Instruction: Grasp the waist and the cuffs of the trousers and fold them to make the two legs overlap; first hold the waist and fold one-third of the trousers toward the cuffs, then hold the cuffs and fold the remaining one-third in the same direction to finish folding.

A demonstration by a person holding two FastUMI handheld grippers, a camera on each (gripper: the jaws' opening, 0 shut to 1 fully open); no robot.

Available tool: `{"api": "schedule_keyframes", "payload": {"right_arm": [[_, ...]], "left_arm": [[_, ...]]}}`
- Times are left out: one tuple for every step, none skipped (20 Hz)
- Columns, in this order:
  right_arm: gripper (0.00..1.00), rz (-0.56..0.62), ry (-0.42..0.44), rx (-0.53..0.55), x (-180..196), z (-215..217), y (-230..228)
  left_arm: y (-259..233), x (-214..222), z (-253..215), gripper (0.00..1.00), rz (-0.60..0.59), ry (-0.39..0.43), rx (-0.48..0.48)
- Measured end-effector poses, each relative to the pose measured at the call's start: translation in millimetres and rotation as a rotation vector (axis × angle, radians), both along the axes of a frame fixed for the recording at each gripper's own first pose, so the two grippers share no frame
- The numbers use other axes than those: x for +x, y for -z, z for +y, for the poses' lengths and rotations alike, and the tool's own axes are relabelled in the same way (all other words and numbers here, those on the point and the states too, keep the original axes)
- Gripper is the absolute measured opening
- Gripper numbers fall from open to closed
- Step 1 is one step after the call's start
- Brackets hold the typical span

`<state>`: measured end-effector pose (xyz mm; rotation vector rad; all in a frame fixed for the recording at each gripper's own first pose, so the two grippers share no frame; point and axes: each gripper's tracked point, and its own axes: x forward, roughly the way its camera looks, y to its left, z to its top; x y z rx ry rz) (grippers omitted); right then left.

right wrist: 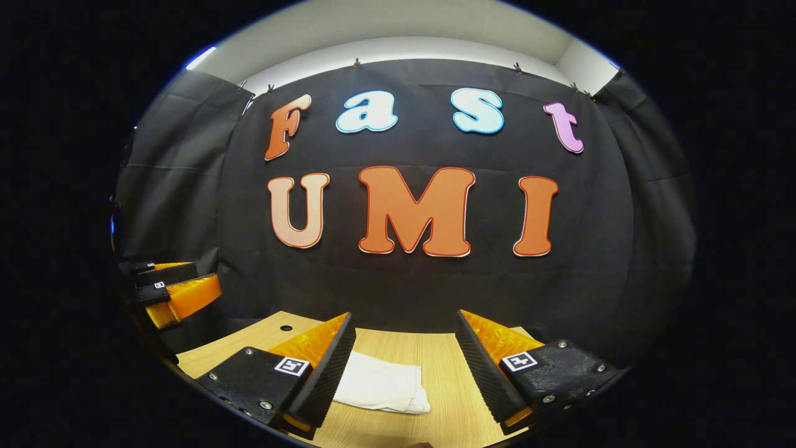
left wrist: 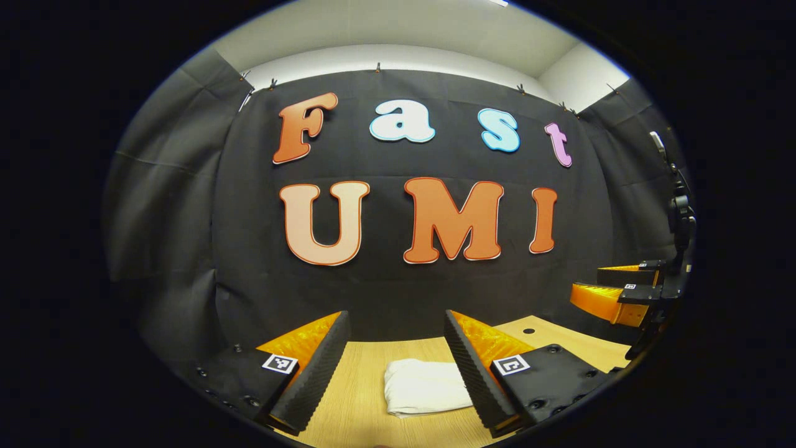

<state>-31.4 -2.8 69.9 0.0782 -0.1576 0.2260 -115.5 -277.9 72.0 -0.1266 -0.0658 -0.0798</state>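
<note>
Already the trousers (left wrist: 424, 386) lie as a small white bundle on the wooden table (left wrist: 367, 398), looking folded, though from this low angle I can't count the layers. Both claws hang above it with nothing in them: the left gripper (left wrist: 395, 367) has its fingers spread wide, and the right gripper (right wrist: 404, 373) is just as wide. The risk now, I'd judge, is a stray dip. A finger catching the bundle's top edge could drag a layer open, or nudge the soft cloth askew across the smooth tabletop.
</note>
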Motion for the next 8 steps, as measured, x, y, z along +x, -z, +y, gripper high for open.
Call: {"api": "schedule_keyframes", "payload": {"right_arm": [[0.97, -0.020, -0.007, 0.008, 0.5, 2.4, -5.6], [0.97, -0.032, -0.010, 0.008, 3.2, 3.3, -7.3], [0.96, -0.029, -0.013, 0.001, 5.6, 5.7, -6.1], [0.96, -0.023, -0.015, -0.002, 5.5, 6.5, -5.8], [0.96, -0.030, -0.018, -0.001, 3.9, 8.3, -8.3], [1.00, -0.034, -0.020, 0.001, 5.3, 9.9, -11.4], [0.97, -0.035, -0.022, 0.004, 6.0, 10.9, -11.7], [0.98, -0.035, -0.020, 0.007, 5.9, 11.9, -12.1]], "left_arm": [[-2.2, 2.1, 2.7, 0.98, -0.005, -0.009, 0.005], [-1.9, 3.9, 4.8, 0.98, -0.007, -0.014, 0.006], [-1.9, 5.8, 5.1, 0.95, -0.006, -0.016, 0.005], [-2.6, 6.6, 5.8, 0.95, -0.006, -0.016, 0.006], [-3.7, 7.3, 6.9, 0.98, -0.007, -0.014, 0.007], [-4.3, 7.7, 6.9, 0.98, -0.008, -0.012, 0.008], [-6.8, 7.7, 7.4, 0.98, -0.011, -0.011, 0.007], [-8.7, 9.3, 8.7, 0.98, -0.014, -0.010, 0.008]]}}
